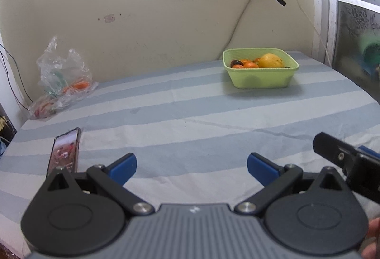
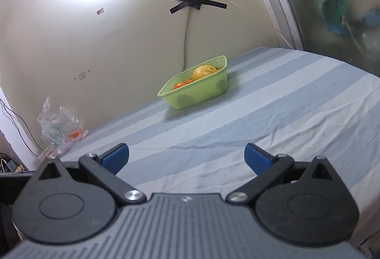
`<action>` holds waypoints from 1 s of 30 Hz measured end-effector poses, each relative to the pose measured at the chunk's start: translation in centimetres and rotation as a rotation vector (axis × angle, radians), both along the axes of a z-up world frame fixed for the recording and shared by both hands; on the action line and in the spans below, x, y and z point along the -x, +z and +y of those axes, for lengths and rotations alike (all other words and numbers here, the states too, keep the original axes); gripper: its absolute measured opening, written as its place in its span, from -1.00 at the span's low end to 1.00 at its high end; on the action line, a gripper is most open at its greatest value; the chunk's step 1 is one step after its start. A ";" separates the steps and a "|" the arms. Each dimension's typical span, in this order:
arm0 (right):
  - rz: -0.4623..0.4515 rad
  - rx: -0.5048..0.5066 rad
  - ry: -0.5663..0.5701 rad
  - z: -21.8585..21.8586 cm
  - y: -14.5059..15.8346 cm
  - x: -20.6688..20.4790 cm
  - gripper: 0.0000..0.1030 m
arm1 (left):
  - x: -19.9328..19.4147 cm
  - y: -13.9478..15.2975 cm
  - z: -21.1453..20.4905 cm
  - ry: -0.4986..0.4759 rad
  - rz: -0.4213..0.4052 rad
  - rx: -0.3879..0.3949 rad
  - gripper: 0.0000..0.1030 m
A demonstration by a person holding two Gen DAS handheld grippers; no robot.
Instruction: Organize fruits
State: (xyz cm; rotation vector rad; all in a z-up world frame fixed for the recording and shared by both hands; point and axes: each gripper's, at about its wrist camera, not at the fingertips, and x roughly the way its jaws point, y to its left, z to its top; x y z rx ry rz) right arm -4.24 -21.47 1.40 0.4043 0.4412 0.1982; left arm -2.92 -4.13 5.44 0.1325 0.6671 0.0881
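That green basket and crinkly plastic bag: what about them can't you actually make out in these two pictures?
- Green basket: in both views its wall and the big yellow fruit hide whatever lies at the bottom, so the fruit can't be counted.
- Small dark fruit: too small to identify in the left view, hidden by the wall in the right.
- Plastic bag: crumpled film blurs the contents; only something orange shows.

One light-green square plastic basket (image 1: 260,79) holds one large yellow round fruit (image 1: 270,60), about three small orange fruits (image 1: 250,65) and one dark plum-like fruit (image 1: 235,62), while one crumpled clear plastic bag (image 1: 62,78) and one lit smartphone (image 1: 64,152) lie apart.
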 end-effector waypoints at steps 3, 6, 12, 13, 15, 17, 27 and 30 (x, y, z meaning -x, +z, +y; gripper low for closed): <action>0.001 0.000 -0.005 -0.1 0.0 0.0 1.00 | -0.1 -0.2 -0.1 -0.002 0.015 0.010 1.00; 0.008 -0.004 -0.010 -0.2 -0.2 -0.1 1.00 | -0.1 -0.3 -0.1 0.002 0.019 0.009 1.00; 0.014 -0.009 -0.020 -0.4 -0.2 -0.2 1.00 | -0.5 -0.6 0.2 0.013 0.037 0.027 1.00; 0.014 -0.009 -0.020 -0.4 -0.3 -0.2 1.00 | -0.5 -0.6 0.2 0.012 0.041 0.032 1.00; 0.015 -0.011 -0.019 -0.5 -0.3 -0.2 1.00 | -0.6 -0.7 0.2 0.009 0.047 0.036 1.00; 0.016 -0.013 -0.020 -0.5 -0.3 -0.3 1.00 | -0.6 -0.8 0.2 0.004 0.050 0.036 1.00; 0.012 -0.022 -0.022 -0.5 -0.3 -0.3 1.00 | -0.9 -1.0 0.4 0.001 0.056 0.050 1.00; 0.012 -0.022 -0.021 -0.6 -0.3 -0.3 1.00 | -1.0 -1.2 0.4 -0.004 0.065 0.055 1.00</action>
